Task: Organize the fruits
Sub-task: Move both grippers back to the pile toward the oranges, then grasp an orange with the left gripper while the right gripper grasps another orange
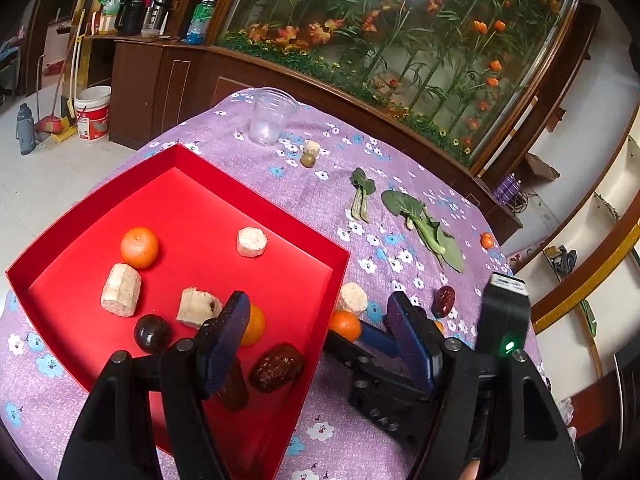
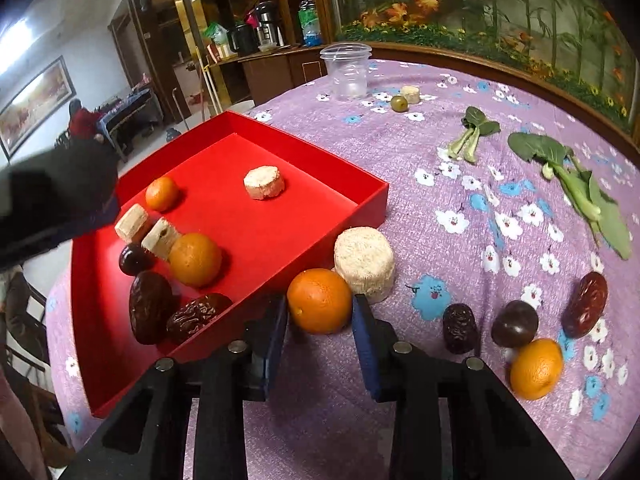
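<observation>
My right gripper (image 2: 320,344) stands wide around an orange (image 2: 319,300), touching the red tray's (image 2: 352,204) wall; my left gripper (image 1: 320,344) is wide too.

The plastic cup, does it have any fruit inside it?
No, the plastic cup looks see-through and empty, standing upright on the purple tablecloth.

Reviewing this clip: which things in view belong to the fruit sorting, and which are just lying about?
Belonging to the job:
- red tray
- orange between the open right claw fingers
- orange, dates, dark plum on the cloth
- left claw

Lying about:
- plastic cup
- leafy greens
</observation>
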### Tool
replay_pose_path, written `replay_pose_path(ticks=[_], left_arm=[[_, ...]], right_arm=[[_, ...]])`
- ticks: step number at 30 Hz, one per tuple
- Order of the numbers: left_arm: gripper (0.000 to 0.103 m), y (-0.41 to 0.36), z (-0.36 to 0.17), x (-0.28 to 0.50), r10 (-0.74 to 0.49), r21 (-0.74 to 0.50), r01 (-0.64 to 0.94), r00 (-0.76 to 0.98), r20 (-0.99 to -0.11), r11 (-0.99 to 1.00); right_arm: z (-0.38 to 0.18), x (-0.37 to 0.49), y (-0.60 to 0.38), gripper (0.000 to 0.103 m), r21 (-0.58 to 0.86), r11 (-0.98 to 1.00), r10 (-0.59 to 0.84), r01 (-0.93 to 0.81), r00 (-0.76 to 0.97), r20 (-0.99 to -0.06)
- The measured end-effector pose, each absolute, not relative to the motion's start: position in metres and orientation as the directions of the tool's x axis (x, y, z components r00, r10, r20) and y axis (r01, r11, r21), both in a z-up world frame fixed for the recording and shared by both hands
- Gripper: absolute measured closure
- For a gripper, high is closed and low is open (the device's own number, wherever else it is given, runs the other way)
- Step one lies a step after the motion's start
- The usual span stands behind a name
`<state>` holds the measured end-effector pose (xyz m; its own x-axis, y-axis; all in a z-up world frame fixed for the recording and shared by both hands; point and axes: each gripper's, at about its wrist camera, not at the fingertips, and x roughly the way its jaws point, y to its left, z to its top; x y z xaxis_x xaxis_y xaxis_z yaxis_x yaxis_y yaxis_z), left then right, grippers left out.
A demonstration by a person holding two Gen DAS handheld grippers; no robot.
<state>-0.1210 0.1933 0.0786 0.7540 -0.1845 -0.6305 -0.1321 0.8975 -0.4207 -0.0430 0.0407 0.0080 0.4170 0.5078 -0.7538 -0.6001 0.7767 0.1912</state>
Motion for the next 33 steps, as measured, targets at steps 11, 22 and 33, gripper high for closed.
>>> replay_pose_path(ticks=[11,22,33], left_arm=[[0.033,0.164,0.068,-0.110,-0.255,-0.407,-0.049,0.711,-0.655,0.912],[0.034,0.067,0.047,-0.082,-0.380,-0.329,0.199,0.598,-0.705,0.923],[0.060,0.024,0.034,-0.042,-0.449,-0.330,0.309,0.526,-0.722,0.892]], right_arm=[[0.014,-0.064,-0.103,0.066,0.291,0.884,0.444,-0.367,0.462,-0.768],[0.009,-0.073,-0.141,0.051,0.330,0.893,0.445,-0.306,0.494,-0.747],[0.009,-0.061,-0.118,0.051,0.240,0.893,0.417,-0.381,0.500,-0.759]])
